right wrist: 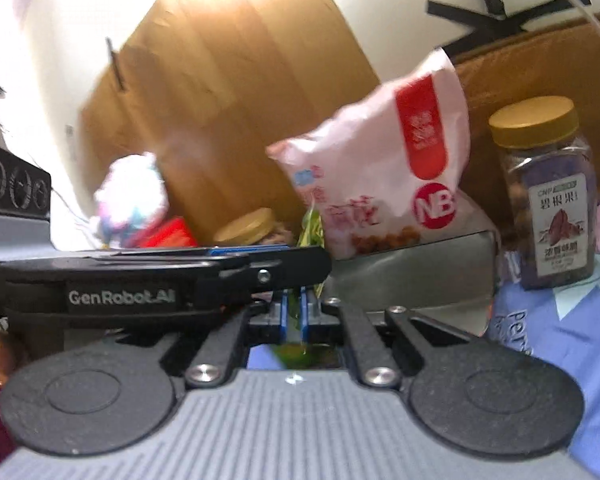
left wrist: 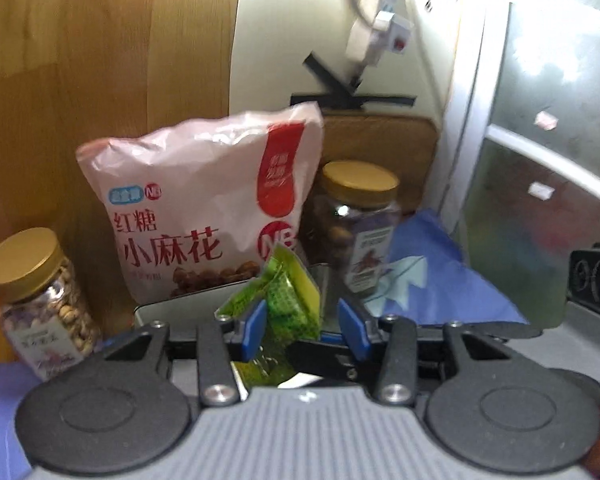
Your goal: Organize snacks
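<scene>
Green foil of the snack packet point(right wrist: 311, 226) pinched flat between the blue pads point(right wrist: 285, 312) of the right gripper point(right wrist: 295, 309), jaws drawn nearly together on it, lower end of the wrapper showing beneath. Black side of the left gripper crossing just in front, lettered in white.

Seen from the left wrist: left gripper point(left wrist: 303, 313) spread wide, blue pads point(left wrist: 256, 328) standing apart on either side of the same packet point(left wrist: 288, 300), the left-hand pad against the crumpled foil, the other clear of it. Packet held upright in the air, over the near edge of a grey metal tin point(left wrist: 156, 312).

Behind the tin, leaning upright, a pink bag of fried dough twists point(left wrist: 204, 208) with red markings. To its right a gold-lidded jar of dark nuts point(left wrist: 356, 224), standing on blue cloth point(left wrist: 452, 280). To its left, well apart, a smaller gold-lidded jar of pale nuts point(left wrist: 40, 300). Wooden board point(left wrist: 100, 80) rising at the back, beside a pale wall with black tape point(left wrist: 352, 98).
</scene>
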A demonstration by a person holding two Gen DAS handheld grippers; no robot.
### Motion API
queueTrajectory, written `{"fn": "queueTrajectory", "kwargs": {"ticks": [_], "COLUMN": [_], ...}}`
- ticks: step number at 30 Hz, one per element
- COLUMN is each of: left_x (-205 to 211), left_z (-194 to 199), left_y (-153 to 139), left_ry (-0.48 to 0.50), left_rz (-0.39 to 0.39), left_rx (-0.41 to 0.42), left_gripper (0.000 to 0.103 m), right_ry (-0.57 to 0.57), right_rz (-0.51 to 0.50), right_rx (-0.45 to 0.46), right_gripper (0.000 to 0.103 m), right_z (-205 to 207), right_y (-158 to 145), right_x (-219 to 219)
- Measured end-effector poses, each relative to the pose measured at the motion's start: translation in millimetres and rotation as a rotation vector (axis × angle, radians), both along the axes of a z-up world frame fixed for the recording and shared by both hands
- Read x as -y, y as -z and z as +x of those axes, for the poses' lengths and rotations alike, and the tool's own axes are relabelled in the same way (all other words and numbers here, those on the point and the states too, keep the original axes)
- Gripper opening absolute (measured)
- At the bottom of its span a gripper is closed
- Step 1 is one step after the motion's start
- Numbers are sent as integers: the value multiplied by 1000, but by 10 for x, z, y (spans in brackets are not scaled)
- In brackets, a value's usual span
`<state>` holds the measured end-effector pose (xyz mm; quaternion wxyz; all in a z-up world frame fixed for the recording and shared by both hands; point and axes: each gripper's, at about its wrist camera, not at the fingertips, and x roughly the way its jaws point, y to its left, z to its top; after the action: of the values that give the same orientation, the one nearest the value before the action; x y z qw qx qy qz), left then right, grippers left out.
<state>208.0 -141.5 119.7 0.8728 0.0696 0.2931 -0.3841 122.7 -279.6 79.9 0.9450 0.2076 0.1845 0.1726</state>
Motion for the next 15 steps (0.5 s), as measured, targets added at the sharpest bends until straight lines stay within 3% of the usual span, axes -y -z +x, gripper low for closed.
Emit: {"fn": "queueTrajectory", "kwargs": {"ticks": [7,11,15], "left_x": [128,1,-459], "left_z": [272,214,-12], "left_y": [386,341,159], "left_ry": [-20,-33,-48], "left_rz": [36,49,12], "left_rx": [-60,-48,-33], "left_gripper": [43,43,43], "right_ry": [49,73,80], "right_rz": [-79,-124,-121], "right_rx": [-100,-102,-78], "right_gripper": [15,15,15], "right_z": [331,304,103], "right_y": [282,279,186], "right_x": [41,18,41]}}
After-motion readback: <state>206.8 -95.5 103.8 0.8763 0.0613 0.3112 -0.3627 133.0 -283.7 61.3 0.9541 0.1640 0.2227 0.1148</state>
